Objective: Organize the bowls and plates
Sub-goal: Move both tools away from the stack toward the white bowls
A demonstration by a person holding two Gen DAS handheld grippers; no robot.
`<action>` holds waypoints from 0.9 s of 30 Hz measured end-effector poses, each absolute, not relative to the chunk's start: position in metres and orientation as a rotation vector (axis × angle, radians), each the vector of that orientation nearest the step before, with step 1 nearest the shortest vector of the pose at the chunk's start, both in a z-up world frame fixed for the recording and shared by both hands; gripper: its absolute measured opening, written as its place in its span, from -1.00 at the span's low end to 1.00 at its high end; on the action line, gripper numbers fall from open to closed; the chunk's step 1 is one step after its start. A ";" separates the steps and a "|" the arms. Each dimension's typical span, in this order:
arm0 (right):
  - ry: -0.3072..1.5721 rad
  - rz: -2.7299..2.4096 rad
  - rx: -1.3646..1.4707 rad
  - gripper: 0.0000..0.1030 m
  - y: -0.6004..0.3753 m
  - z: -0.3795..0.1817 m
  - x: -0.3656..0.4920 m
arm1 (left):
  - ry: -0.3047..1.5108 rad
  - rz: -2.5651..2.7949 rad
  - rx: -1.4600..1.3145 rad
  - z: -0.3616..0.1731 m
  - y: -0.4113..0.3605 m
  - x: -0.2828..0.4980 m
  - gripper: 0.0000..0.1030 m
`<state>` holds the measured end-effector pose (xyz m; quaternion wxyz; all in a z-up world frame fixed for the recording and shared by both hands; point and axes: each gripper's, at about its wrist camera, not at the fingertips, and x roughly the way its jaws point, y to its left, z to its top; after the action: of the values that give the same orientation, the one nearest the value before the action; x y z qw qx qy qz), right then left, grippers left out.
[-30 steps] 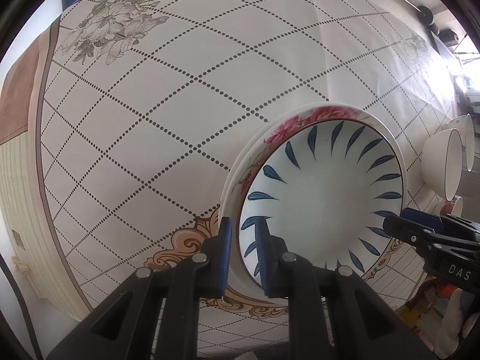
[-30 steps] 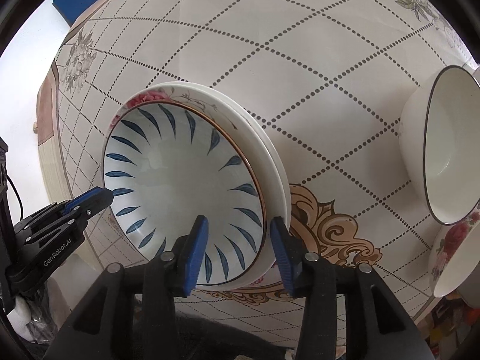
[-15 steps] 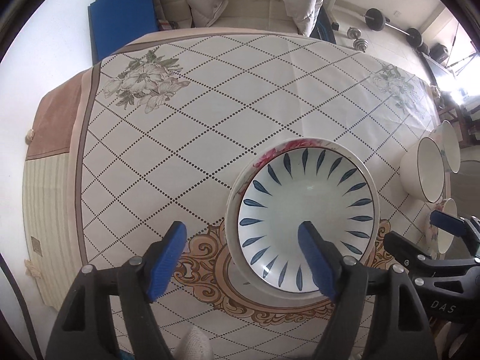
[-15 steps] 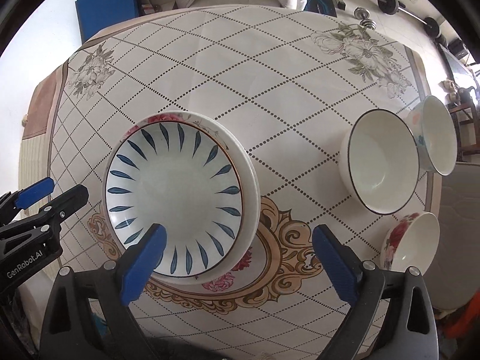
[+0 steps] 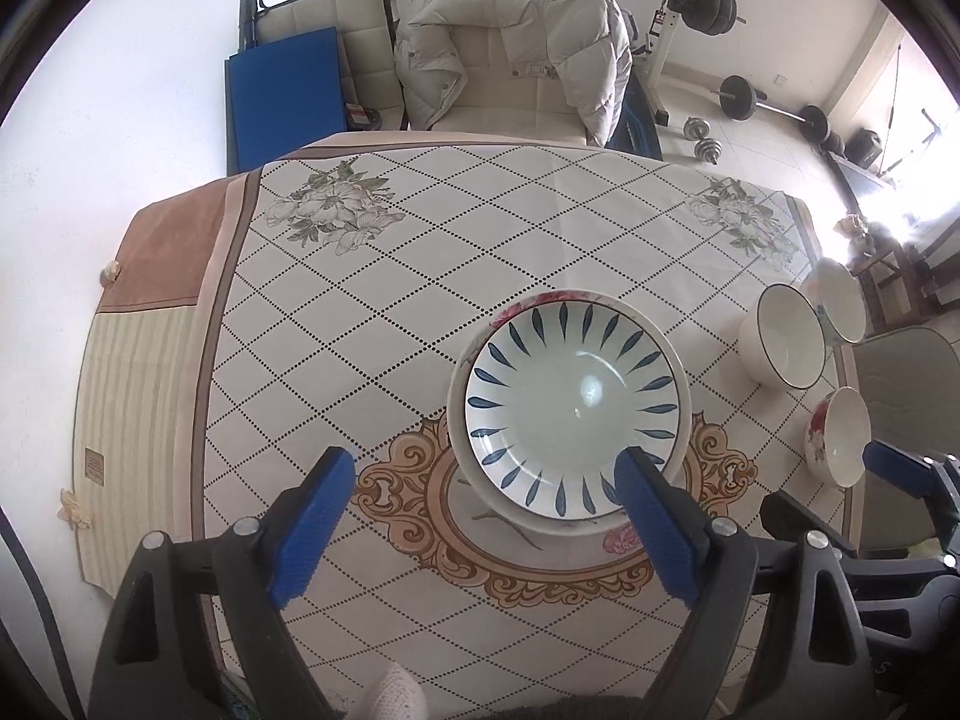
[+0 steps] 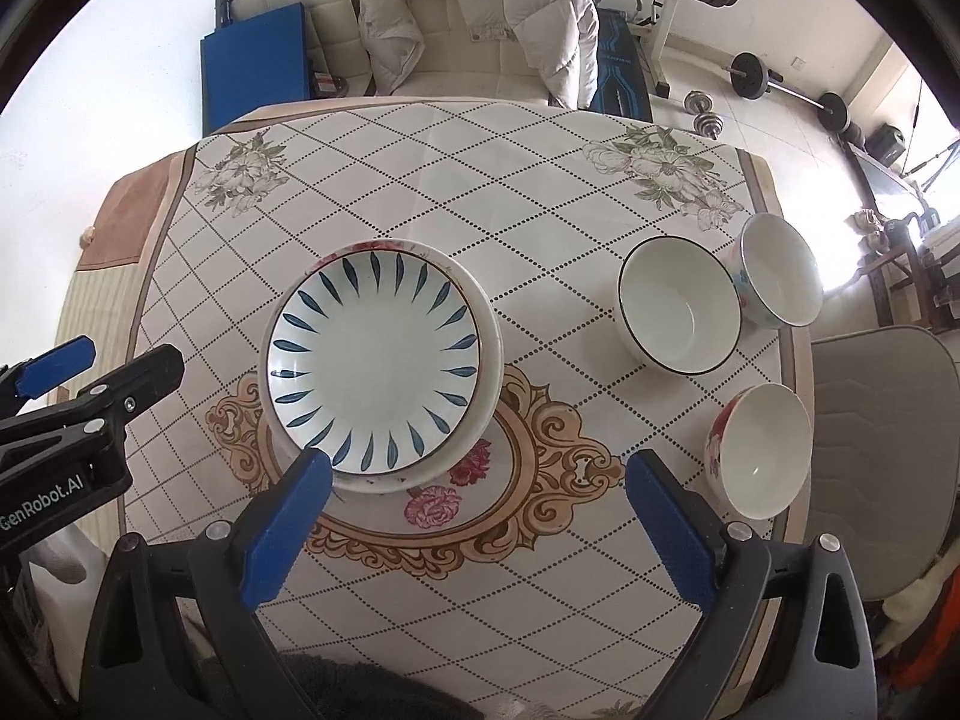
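A white plate with blue leaf marks [image 5: 570, 399] [image 6: 372, 363] sits stacked on a rose-patterned plate [image 5: 618, 540] [image 6: 474, 450] at the table's middle. Three bowls stand to the right: a black-rimmed one [image 6: 681, 306] [image 5: 780, 345], a floral one behind it [image 6: 780, 270] [image 5: 837, 300], and a red-rose one nearer [image 6: 762, 450] [image 5: 837, 435]. My left gripper [image 5: 486, 507] is open and empty, raised above the table in front of the stack. My right gripper [image 6: 477, 501] is open and empty, raised too, between the stack and the bowls.
The table wears a diamond-pattern cloth [image 5: 420, 276] with a gold medallion [image 6: 540, 504]. A chair with a white padded jacket [image 5: 516, 54] stands behind the table, a blue mat [image 5: 288, 96] to its left, weights [image 5: 774, 105] at the back right. A grey chair seat [image 6: 882, 468] is at right.
Both grippers have opened wide, the left letting go of the blue-leaf plate's rim, and pulled up and back from the stack. The plate now rests on the rose plate.
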<state>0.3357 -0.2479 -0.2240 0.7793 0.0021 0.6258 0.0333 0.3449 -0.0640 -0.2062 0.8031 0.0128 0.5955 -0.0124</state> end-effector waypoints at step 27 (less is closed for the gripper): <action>1.105 -0.067 0.109 0.95 -0.237 -0.144 0.242 | 0.946 -0.183 0.077 -0.129 -0.051 0.284 0.73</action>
<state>0.2417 -0.2370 -0.1445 0.8494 0.0518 0.5243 -0.0319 0.2838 -0.0514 -0.1286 0.8853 0.0372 0.4550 -0.0881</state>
